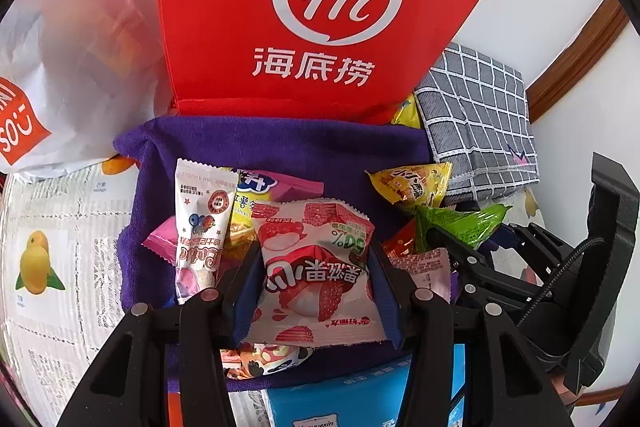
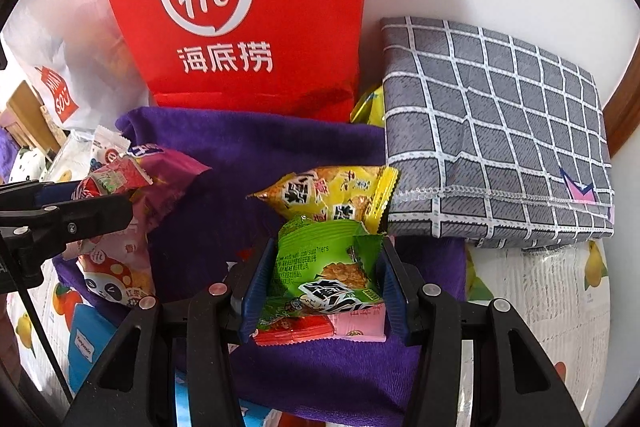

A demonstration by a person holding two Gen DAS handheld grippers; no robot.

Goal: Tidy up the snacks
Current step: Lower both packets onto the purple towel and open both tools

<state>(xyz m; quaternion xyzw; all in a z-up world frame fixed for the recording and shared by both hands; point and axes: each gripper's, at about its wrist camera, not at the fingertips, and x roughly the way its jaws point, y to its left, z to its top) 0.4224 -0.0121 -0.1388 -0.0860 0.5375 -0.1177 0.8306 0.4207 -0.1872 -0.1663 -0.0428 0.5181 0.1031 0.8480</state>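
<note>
My left gripper (image 1: pixel 314 253) is shut on a red-and-white strawberry snack packet (image 1: pixel 316 267), holding it over a purple towel (image 1: pixel 280 143). Several more packets lie on the towel, among them a tall white one (image 1: pixel 202 219) and a yellow one (image 1: pixel 412 183). My right gripper (image 2: pixel 328 253) is shut on a green snack packet (image 2: pixel 328 259), with a red packet (image 2: pixel 296 333) and a pink packet (image 2: pixel 360 323) just below it. A yellow packet (image 2: pixel 332 195) lies beyond it. Each gripper shows at the edge of the other's view: the right gripper (image 1: pixel 460 247) and the left gripper (image 2: pixel 80 205).
A red paper bag (image 1: pixel 320 7) stands behind the towel against the wall. A white plastic bag (image 1: pixel 80 67) is to its left and a folded grey checked cloth (image 2: pixel 500 131) to its right. A blue box (image 1: pixel 360 399) lies at the near edge on a lemon-print table cover (image 1: pixel 48 247).
</note>
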